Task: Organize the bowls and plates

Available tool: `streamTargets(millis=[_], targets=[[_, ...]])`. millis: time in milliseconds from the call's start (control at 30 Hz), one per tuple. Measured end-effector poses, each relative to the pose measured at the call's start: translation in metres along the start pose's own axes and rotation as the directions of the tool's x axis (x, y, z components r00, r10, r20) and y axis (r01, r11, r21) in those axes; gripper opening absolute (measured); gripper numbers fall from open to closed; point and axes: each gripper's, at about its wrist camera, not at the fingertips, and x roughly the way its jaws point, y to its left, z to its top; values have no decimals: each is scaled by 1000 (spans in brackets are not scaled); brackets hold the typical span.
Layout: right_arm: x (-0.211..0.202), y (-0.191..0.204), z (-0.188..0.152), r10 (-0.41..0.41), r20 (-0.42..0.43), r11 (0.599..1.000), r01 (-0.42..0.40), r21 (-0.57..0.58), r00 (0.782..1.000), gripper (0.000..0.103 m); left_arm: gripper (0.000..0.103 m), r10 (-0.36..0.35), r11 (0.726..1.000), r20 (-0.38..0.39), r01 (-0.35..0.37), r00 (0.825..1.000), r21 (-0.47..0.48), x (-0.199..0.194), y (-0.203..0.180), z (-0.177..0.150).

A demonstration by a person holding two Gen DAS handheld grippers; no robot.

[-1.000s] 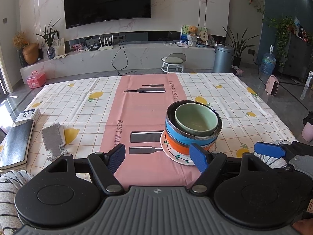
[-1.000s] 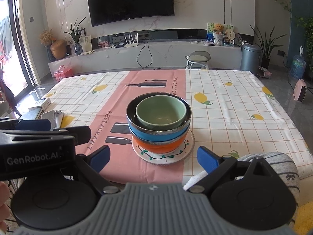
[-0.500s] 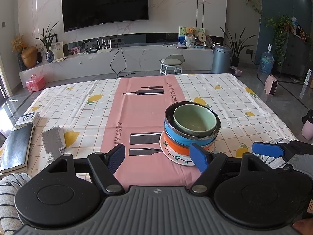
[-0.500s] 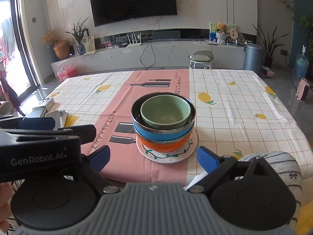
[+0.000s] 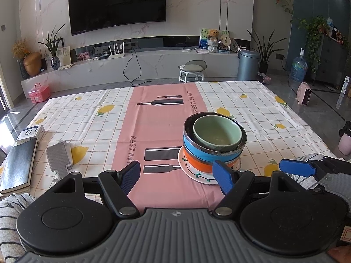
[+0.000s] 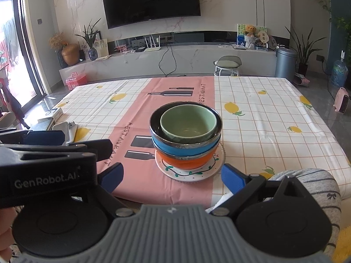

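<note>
A stack of dishes stands on the pink strip of the tablecloth. A white plate with a green vine pattern [image 6: 190, 173] [image 5: 193, 173] is at the bottom. On it sit an orange bowl [image 6: 186, 161] [image 5: 197, 164], a blue bowl [image 6: 182, 145] [image 5: 204, 150] and a pale green bowl [image 6: 188, 125] [image 5: 217, 133] nested on top. My left gripper [image 5: 178, 177] is open, near the table's front edge, left of the stack. My right gripper [image 6: 172, 177] is open too, held just before the plate, with nothing between its fingers.
A black notebook [image 5: 17, 166], a small white box [image 5: 30, 132] and a grey brush-like pad [image 5: 59, 157] lie at the table's left edge. A striped sleeve [image 6: 307, 188] rests by the front right corner. Beyond the table are a TV wall, a stool [image 5: 192, 70] and a bin [image 5: 248, 64].
Both wrist views have drifted slightly back and up from the stack. The bowls and plate have not moved, and both grippers stay open.
</note>
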Motion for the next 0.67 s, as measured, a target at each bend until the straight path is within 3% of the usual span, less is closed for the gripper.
streamTargets(millis=[667], targets=[[0, 2, -1, 4, -1, 1000, -4, -10, 1000, 94, 89, -7, 1000, 7, 7, 1000, 1, -2, 1, 0]])
